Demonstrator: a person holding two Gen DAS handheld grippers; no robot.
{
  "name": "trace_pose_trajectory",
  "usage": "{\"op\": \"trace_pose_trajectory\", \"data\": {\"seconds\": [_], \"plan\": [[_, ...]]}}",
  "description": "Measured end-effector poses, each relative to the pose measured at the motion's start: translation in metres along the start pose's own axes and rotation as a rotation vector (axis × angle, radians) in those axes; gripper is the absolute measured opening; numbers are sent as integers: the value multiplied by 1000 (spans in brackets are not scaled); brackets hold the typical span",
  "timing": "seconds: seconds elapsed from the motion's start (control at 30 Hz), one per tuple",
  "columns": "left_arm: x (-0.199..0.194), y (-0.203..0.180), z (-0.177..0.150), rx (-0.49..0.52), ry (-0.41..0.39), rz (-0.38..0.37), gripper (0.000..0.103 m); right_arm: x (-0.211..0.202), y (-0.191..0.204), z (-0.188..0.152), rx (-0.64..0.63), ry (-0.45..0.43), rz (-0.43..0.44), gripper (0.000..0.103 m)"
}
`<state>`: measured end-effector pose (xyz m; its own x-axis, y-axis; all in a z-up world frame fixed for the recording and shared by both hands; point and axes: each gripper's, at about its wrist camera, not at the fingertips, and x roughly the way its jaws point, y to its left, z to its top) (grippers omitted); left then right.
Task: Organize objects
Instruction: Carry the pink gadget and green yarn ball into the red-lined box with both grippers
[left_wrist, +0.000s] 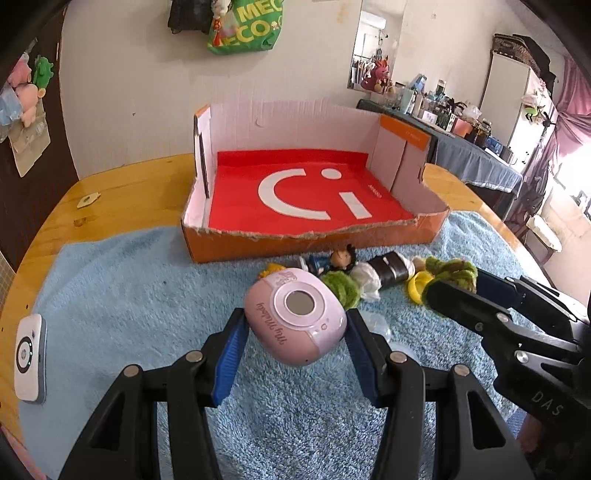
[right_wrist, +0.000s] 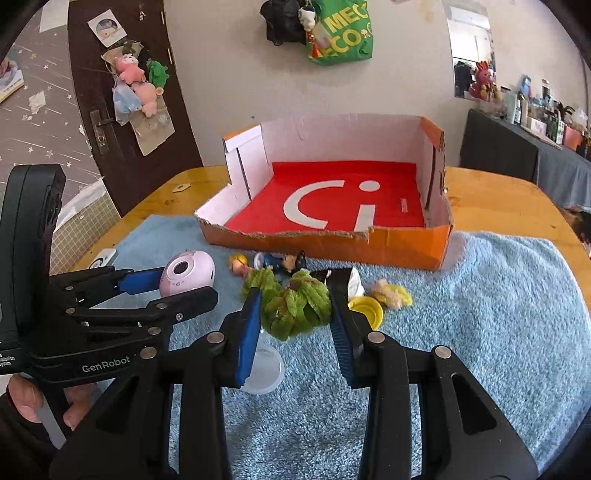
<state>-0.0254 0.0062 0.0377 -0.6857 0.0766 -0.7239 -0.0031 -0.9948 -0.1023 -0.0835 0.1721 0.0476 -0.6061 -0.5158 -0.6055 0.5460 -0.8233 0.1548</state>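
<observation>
Right now a round wooden counter stands by a white wall, and a fluffy blue towel covers most of its top. At the back of the towel sits an orange cardboard box with a torn front edge, white walls and a red floor with a big white mark on it. Nothing lies inside the box.

Just in front of the box is a little pile of toys on the towel: a dark-haired doll, a blonde doll, a yellow ring and a clear plastic lid. A small white gadget lies at the left edge of the towel.

The left gripper has its blue jaws pressed on both sides of a pink toy camera and holds it up above the towel. The right gripper has its jaws shut on a fuzzy green plant toy, which is also off the towel. A hand shows under the left gripper.

On the wall hangs a green bag with a dark bag beside it. To the left is a dark brown door with pink and green soft toys hanging on it. Far to the right a long shelf table with a blue cloth is crowded with bottles and boxes, near a white fridge and a purple curtain
</observation>
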Motion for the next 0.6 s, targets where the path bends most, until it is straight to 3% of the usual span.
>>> {"op": "trace_pose_trajectory", "data": {"seconds": [0.6], "plan": [[-5, 4, 43, -12, -43, 17, 56, -5, -3, 42, -20, -45, 5, 34]]}}
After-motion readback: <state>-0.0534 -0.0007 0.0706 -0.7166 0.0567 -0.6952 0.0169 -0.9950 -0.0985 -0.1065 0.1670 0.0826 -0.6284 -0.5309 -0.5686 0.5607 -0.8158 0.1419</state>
